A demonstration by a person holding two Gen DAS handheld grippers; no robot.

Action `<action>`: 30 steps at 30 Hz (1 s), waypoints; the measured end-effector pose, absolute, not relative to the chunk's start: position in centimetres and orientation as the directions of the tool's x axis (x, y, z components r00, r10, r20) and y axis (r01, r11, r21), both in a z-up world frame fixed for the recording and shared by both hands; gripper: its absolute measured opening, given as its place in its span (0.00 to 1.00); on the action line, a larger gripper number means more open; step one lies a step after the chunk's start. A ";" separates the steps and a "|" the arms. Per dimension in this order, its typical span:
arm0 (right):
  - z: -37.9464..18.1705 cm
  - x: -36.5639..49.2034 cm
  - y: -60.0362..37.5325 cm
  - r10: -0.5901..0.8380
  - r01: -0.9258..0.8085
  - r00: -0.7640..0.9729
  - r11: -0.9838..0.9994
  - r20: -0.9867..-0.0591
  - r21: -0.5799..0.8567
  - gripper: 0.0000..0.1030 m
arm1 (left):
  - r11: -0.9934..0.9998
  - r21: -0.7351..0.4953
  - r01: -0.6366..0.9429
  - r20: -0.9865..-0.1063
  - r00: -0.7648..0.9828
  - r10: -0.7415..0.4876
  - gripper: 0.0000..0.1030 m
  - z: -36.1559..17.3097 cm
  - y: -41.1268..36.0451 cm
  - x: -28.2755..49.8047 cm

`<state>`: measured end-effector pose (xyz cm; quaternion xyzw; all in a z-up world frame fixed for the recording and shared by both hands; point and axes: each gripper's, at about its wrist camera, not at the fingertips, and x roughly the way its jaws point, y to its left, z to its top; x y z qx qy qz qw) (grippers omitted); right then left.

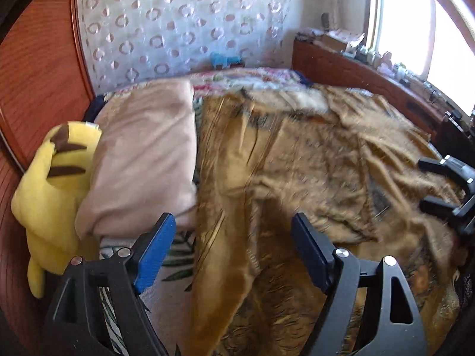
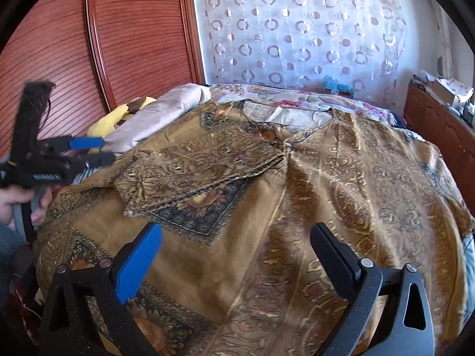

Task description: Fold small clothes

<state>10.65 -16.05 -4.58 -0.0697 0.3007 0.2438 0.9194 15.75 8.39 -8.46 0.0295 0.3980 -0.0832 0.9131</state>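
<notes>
A brown and gold patterned garment (image 2: 326, 184) lies spread over the bed, with one sleeve (image 2: 202, 166) folded in across its left half. It also shows, blurred, in the left wrist view (image 1: 311, 163). My left gripper (image 1: 233, 228) is open and empty above the garment's left edge; it also shows at the left of the right wrist view (image 2: 98, 149). My right gripper (image 2: 237, 237) is open and empty above the garment's lower middle; it shows at the right edge of the left wrist view (image 1: 427, 182).
A pink pillow (image 1: 142, 154) and a yellow plush toy (image 1: 53, 190) lie at the bed's left, against a red wooden headboard (image 2: 133, 38). A floral sheet (image 2: 297, 96) covers the far side. A cluttered wooden shelf (image 1: 356, 68) runs under the window at the right.
</notes>
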 end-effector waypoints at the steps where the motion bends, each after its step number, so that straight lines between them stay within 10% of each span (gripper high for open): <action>1: -4.4 10.7 -16.0 0.402 -0.493 0.700 0.870 -0.589 0.008 0.93 | 0.985 -0.012 0.172 -0.742 0.659 -0.125 0.78 -9.0 8.4 15.9; 30: -2.1 15.5 -41.4 0.048 -0.002 0.769 0.997 -0.638 0.072 0.72 | 0.990 -0.033 0.137 -0.797 0.595 -0.108 1.00 -11.3 8.8 17.0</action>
